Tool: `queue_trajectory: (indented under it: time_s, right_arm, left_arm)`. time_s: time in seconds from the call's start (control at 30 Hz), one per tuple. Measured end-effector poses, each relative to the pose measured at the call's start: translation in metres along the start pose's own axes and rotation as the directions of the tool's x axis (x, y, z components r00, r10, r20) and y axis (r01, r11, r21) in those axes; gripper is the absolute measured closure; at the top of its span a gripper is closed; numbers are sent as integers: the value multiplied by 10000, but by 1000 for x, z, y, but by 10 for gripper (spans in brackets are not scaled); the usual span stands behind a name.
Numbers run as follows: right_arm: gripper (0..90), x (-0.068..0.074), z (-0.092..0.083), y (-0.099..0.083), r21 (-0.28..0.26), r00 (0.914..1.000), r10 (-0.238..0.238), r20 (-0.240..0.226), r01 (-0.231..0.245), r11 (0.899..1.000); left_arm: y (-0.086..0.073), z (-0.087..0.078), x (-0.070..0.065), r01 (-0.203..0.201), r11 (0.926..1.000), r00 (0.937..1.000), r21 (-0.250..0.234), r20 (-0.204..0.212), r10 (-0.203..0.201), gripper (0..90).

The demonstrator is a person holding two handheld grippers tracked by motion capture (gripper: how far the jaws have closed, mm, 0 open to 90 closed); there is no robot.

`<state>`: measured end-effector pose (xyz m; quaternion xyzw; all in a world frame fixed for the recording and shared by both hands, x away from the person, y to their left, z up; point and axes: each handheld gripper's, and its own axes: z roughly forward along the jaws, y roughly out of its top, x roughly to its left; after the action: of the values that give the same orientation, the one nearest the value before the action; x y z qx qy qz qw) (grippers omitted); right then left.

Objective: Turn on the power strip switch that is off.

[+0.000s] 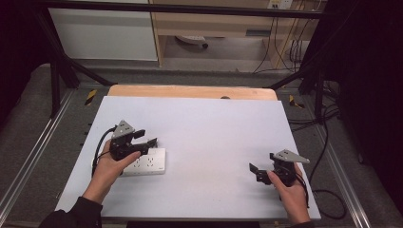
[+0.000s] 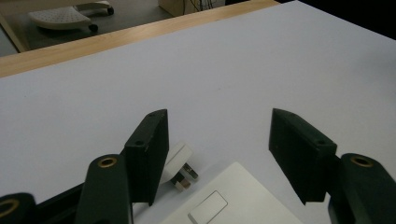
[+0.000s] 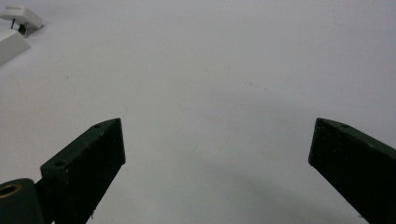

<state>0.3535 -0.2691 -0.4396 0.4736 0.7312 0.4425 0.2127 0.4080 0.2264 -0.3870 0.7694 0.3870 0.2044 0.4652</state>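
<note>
I'm hovering the left hand-held gripper (image 2: 217, 154), jaws apart and gripping nothing, over the power strip (image 1: 147, 162) (plug (image 2: 180, 167) beside it) near the worktop (image 1: 204, 128)'s left edge; the right hand-held gripper (image 3: 215, 154) is gaping wide.

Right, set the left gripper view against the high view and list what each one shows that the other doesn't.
Left gripper view alone: the white plug with its metal pins, lying beside the power strip.

High view alone: the person's left hand and right hand, the right gripper with jaws apart, and the black frame around the table.

Both: the left gripper, jaws open over the power strip, and the white table.
</note>
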Motion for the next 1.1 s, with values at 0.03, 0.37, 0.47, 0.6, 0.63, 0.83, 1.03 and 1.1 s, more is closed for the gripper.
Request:
queue_trajectory:
  time_s: [0.03,0.37,0.47,0.6,0.63,0.83,1.03,1.1]
  right_arm:
    - [42,0,0,0,12,10000,-10,1,10,10000]
    - [42,0,0,0,26,10000,-20,-3,20,10000]
    - [42,0,0,0,31,10000,-14,-8,14,10000]
    - [42,0,0,0,30,10000,-20,-15,20,10000]
    - [42,0,0,0,30,10000,-31,-10,31,10000]
    - [42,0,0,0,19,10000,-2,-19,2,10000]
    - [41,0,0,0,34,10000,-9,-31,9,10000]
    - [42,0,0,0,38,10000,-13,-30,13,10000]
  left_arm:
    - [0,0,0,-30,10000,10000,-3,-14,30,398]
    - [-5,4,0,-150,9997,9999,182,67,149,504]
    - [-7,6,0,-183,9995,9998,267,131,180,538]
    - [-9,9,-2,-320,9986,9992,413,240,310,574]
    - [-9,10,-2,-323,9985,9992,431,261,311,583]
    - [-12,13,-5,-536,9963,9980,666,367,513,632]
    - [-14,15,-6,-604,9947,9975,832,407,571,684]
    - [-15,15,-6,-621,9942,9972,874,463,583,708]
